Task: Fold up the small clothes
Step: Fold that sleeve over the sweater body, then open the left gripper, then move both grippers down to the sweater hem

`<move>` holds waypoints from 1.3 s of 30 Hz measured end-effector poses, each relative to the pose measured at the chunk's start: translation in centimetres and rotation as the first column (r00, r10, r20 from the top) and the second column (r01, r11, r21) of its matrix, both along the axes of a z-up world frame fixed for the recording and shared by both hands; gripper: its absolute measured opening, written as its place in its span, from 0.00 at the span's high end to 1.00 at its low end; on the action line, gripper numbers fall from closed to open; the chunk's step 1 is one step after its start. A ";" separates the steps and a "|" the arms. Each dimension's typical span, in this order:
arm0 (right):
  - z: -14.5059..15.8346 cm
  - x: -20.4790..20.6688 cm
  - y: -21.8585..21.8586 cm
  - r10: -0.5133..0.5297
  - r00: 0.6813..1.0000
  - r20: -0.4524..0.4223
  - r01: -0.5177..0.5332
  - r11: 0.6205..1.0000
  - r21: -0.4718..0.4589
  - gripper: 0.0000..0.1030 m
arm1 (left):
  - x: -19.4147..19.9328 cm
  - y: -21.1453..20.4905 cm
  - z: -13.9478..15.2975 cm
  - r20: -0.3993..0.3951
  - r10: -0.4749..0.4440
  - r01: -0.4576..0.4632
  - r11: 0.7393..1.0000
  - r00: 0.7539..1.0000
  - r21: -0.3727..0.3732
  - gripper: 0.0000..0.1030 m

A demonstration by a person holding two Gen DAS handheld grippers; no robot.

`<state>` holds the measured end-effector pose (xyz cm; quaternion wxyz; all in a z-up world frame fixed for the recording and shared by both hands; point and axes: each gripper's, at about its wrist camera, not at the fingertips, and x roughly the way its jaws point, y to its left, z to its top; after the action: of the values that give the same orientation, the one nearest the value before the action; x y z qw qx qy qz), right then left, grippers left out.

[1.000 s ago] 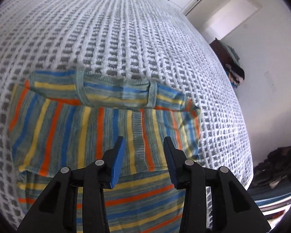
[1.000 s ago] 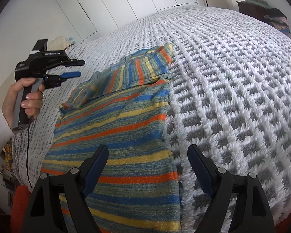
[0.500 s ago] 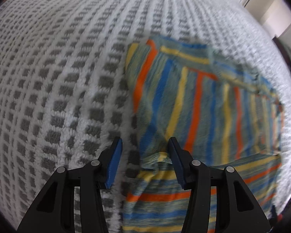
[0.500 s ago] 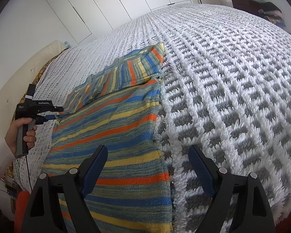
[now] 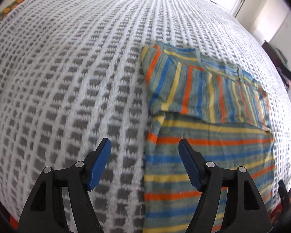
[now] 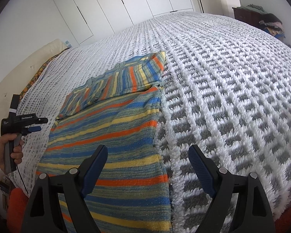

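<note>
My left gripper point(image 5: 144, 160) has swung off the striped knit garment point(image 5: 207, 136), its fingers now spreading wide, empty.
I'm seeing it lying on the white-and-grey waffle-knit bedspread point(image 6: 232, 87) before white wardrobe doors point(image 6: 126, 5); right gripper point(image 6: 148, 167) is hovering wide open, empty.

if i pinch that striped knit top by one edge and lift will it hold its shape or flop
Probably flop: the striped top already lies limp, its upper part folded over itself. It looks thin, so likely light. The fluffy blanket may drag on it if pushed.
</note>
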<state>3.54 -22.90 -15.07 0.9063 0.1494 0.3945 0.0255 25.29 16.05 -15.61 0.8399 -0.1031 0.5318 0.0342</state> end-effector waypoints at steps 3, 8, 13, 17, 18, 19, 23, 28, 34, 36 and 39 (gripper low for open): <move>0.2 -0.3 0.7 0.014 1.000 0.005 -0.014 0.999 -0.035 0.18 | -4.4 -0.9 -0.9 0.000 0.000 0.000 1.000 1.000 -0.017 0.28; 0.6 -1.0 1.9 0.037 0.999 0.019 -0.035 0.996 -0.083 0.18 | -9.9 -1.4 -1.6 0.026 0.023 -0.022 0.998 0.999 -0.055 0.28; 0.4 -1.1 2.9 0.053 0.999 0.010 -0.051 0.991 -0.120 0.18 | -12.8 -1.0 -2.4 0.062 0.035 -0.032 0.998 0.997 -0.053 0.25; 0.2 -1.1 3.6 0.072 0.997 0.001 -0.071 0.986 -0.149 0.18 | -13.5 -0.7 -2.7 0.072 0.027 -0.024 0.999 0.997 -0.032 0.25; 0.2 -1.1 3.7 0.076 0.997 -0.001 -0.075 0.985 -0.153 0.18 | -13.6 -0.7 -2.7 0.075 0.026 -0.024 0.999 0.997 -0.034 0.25; 0.1 -1.1 3.8 0.079 0.997 -0.003 -0.079 0.985 -0.156 0.18 | -13.8 -0.7 -2.7 0.077 0.026 -0.023 0.999 0.997 -0.036 0.25; 0.2 -1.3 4.0 0.085 0.996 -0.005 -0.084 0.983 -0.161 0.18 | -14.0 -0.3 -2.5 0.079 0.035 -0.030 0.998 0.996 -0.063 0.25; 2.2 -1.5 0.8 0.017 1.000 0.021 -0.016 0.997 -0.075 0.18 | -14.5 0.9 -2.1 0.069 0.059 -0.049 0.990 0.996 -0.132 0.25; 3.6 -2.0 -4.6 0.044 0.994 -0.097 -0.033 0.994 0.107 0.18 | -15.9 0.8 -1.9 0.003 -0.017 0.018 0.980 1.000 -0.201 0.25; 3.4 -2.4 -5.4 0.107 0.980 -0.169 -0.077 0.982 0.173 0.18 | -16.6 0.4 -1.8 -0.027 -0.073 0.064 0.969 0.997 -0.237 0.25; 2.6 -3.7 -5.6 0.230 0.936 -0.266 -0.157 0.951 0.267 0.18 | -17.9 -0.4 -2.0 -0.077 -0.153 0.121 0.941 0.985 -0.315 0.25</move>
<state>-0.17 -28.49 -12.48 0.8054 0.2210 0.5317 0.1406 7.39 15.63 -17.59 0.7859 -0.1940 0.5781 -0.1027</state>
